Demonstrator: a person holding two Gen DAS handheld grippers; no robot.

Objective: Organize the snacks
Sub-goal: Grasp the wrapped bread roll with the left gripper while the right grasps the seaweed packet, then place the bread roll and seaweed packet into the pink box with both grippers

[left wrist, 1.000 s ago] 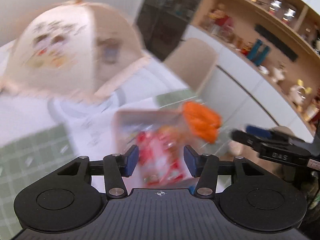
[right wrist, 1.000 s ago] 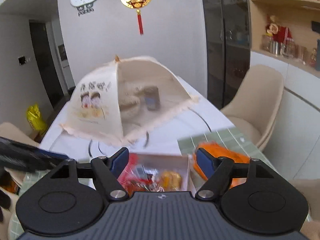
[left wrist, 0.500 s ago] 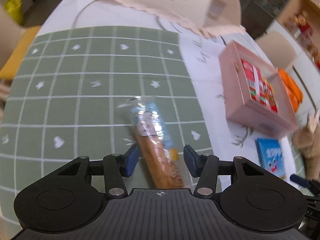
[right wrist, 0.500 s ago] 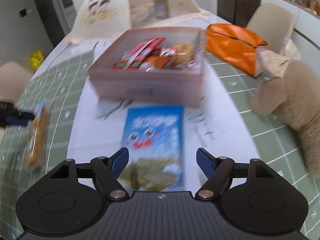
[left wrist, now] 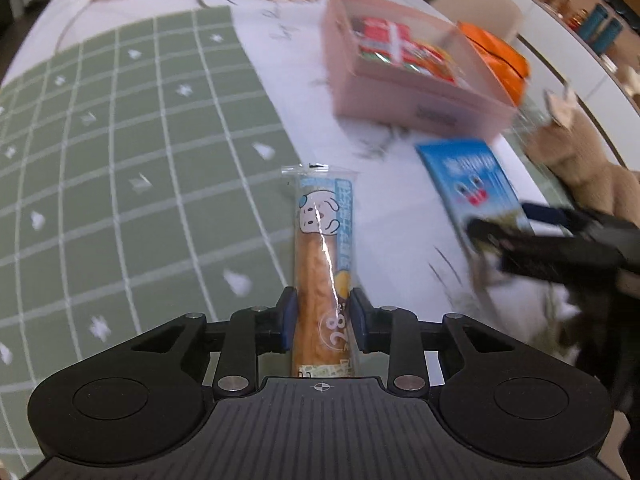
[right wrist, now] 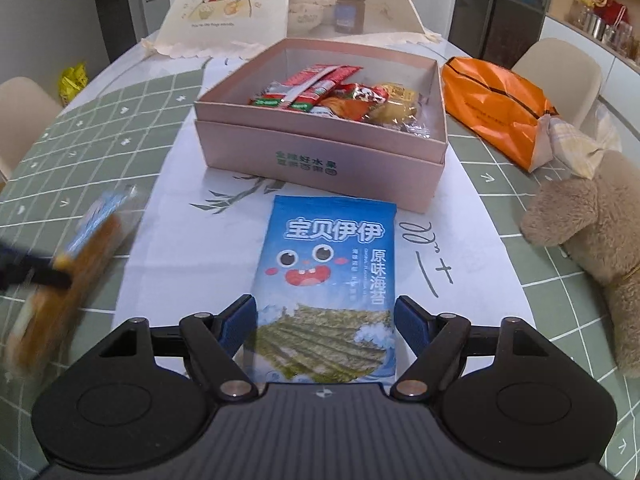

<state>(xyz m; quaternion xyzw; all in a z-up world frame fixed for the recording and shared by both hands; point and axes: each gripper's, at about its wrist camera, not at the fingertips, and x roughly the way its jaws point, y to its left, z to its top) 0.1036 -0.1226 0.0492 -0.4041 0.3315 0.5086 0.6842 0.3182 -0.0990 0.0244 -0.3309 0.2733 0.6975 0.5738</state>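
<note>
A long bread stick packet lies where the green mat meets the white cloth. My left gripper is closing its jaws, and its blue pads press the packet's near end from both sides. In the right wrist view that packet is a blur at the left. A blue seaweed packet lies flat in front of the pink box, which holds several snacks. My right gripper straddles the seaweed packet's near end, jaws opening, pads clear of its edges. It appears blurred in the left wrist view.
An orange bag lies right of the box. A brown plush toy sits at the table's right edge. A mesh food cover stands behind the box. A green checked mat covers the left side. Chairs ring the table.
Both grippers came down to the table. The left one's jaws closed onto the bread stick packet. The right one settled lower over the seaweed packet and its jaws widened a little.
</note>
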